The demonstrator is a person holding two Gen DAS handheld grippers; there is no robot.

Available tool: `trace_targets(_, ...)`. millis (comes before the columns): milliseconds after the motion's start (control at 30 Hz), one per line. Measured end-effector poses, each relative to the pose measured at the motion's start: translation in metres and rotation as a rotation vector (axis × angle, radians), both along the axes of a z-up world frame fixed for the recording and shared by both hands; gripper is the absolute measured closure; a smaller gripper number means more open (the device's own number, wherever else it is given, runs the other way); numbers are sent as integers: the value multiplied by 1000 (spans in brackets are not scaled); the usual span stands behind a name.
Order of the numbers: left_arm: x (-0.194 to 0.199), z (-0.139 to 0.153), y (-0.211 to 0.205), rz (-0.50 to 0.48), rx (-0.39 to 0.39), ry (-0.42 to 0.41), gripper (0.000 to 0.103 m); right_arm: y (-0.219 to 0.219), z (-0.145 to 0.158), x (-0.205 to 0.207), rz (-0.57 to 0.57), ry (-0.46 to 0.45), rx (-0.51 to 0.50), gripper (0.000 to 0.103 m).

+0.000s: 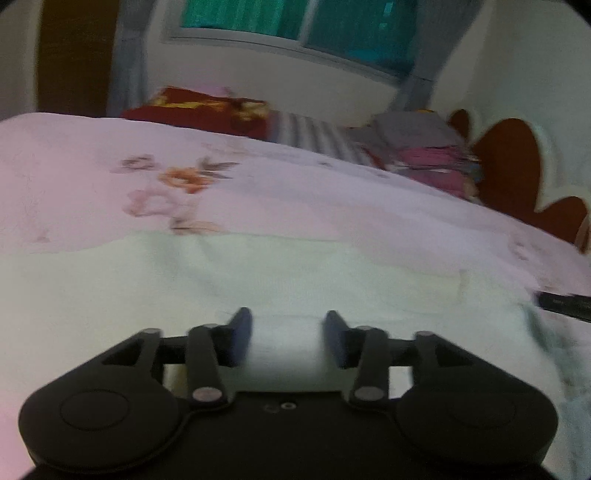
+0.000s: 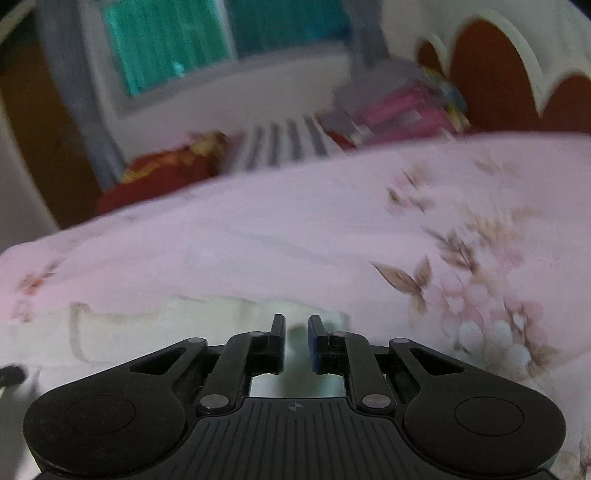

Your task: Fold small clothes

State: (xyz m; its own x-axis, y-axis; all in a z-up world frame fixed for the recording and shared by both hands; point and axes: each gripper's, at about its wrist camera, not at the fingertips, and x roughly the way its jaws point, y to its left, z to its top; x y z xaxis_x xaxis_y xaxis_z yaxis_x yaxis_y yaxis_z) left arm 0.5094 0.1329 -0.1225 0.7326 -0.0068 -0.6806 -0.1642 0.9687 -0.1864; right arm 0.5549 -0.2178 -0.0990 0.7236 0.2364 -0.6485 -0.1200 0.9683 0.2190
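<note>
The pale cream garment [image 1: 258, 280] lay flat on the bed, spread directly beneath both tools, with a stitched pocket outline [image 2: 107, 325] toward its 9 o'clock side in the right wrist view. It appeared thin, soft and light; I judged it would drape and slide easily, so hold is best taken at an edge or corner, pinching a single layer.

The left gripper [image 1: 288, 334] stood with jaws half apart, cloth visible between them but not pinched. The right gripper [image 2: 296, 338] had jaws nearly closed with a narrow gap; nothing was clearly caught in them.

The bed carried a pink floral cover [image 1: 184, 177]. At 12 o'clock lay a red patterned bundle [image 1: 207, 110] and a stack of folded clothes [image 1: 432, 155]; a scalloped red headboard [image 1: 509, 166] stood at 2 o'clock. A window [image 1: 295, 22] with green glass lay beyond. Both views were blurred.
</note>
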Motion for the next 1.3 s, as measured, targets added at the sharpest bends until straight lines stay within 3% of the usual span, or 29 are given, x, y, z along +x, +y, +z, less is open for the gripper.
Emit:
trace_targets(33, 0, -1, 2, 25, 21, 7, 41, 4, 3, -3, 20, -14, -18, 89)
trace_targets(100, 0, -6, 10, 53, 37, 27, 41, 9, 3, -3, 17, 0, -53, 88)
trace_targets(133, 1, -8, 12, 44, 22, 35, 43, 6, 0, -1, -6, 12, -61, 70)
trace_targets(167, 1, -9, 13, 29, 14, 38, 45, 1, -2, 1, -24, 13, -60, 41)
trace_targets(200, 1, -10, 12, 11, 22, 39, 58, -3, -5, 2, -48, 6, -54, 35)
trace_targets(267, 3, -9, 11, -17, 21, 38, 72, -12, -12, 6, -46, 21, -10, 37)
trace_targets(300, 3, -9, 13, -23, 5, 37, 83, -16, -15, 10, -38, 45, 29, 45)
trace_targets(333, 4, -9, 15, -32, -17, 33, 96, -18, -20, 14, -40, 75, 57, 63)
trace_targets(400, -1, -8, 13, -30, -14, -4, 97, -22, -25, 17, -60, 91, 86, 75)
trace_targets(433, -3, -10, 10, -28, 26, -10, 97, -22, -25, 18, -60, 83, 81, 98)
trace_targets(533, -4, -16, 10, -20, 17, -15, 96, -24, -27, 17, -76, 54, 25, 98)
trace_targets(567, -3, -14, 13, -13, -3, -6, 93, -24, -27, 16, -74, 52, 26, 98)
trace_targets(600, -2, -12, 17, -2, -16, 3, 84, -24, -25, 17, -65, 54, 12, 97)
trace_targets(633, -3, -9, 19, 11, -8, 8, 70, -24, -22, 17, -69, 60, -1, 85)
trace_targets(667, -7, -2, 18, 35, 40, -12, 61, -24, -18, 14, -96, 54, -21, 53)
trace_targets(700, -13, 7, 13, 40, 86, -58, 51, -24, -12, 8, -133, 20, -48, 41)
trace_targets(733, -19, 14, 7, 12, 108, -103, 49, -24, -4, -1, -133, -36, -43, 38)
trace_targets(800, -16, 21, -16, -102, 119, -128, 49, -16, 0, -5, -46, -21, 3, 42)
trace_targets(833, -11, 21, -29, -162, 126, -121, 47, -7, -1, -6, 1, -8, -5, 54)
trace_targets(900, 2, 13, -47, -241, 112, -66, 46, 17, -8, -9, 95, 9, -36, 57)
trace_targets(967, 11, 0, -46, -224, 122, -14, 46, 28, -16, -7, 118, 18, -74, 57)
trace_targets(1033, 12, -8, -28, -162, 94, 36, 49, 14, -19, -1, 15, 17, -102, 57)
trace_targets(1100, 6, -10, -4, -132, -16, 17, 53, -15, -24, 9, -108, 63, -53, 57)
trace_targets(1133, 6, -8, -1, -129, -22, 22, 58, -26, -25, 11, -113, 74, 8, 57)
trace_targets(1200, 4, 3, -2, -110, 2, 13, 57, -28, -19, 8, -99, 65, -19, 58)
trace_targets(1233, -1, 8, -7, -112, -4, -18, 55, -26, -13, 2, -94, 38, -28, 69)
trace_targets(1300, -8, 15, -16, -128, -23, -57, 54, -21, 0, -10, -65, -2, -3, 72)
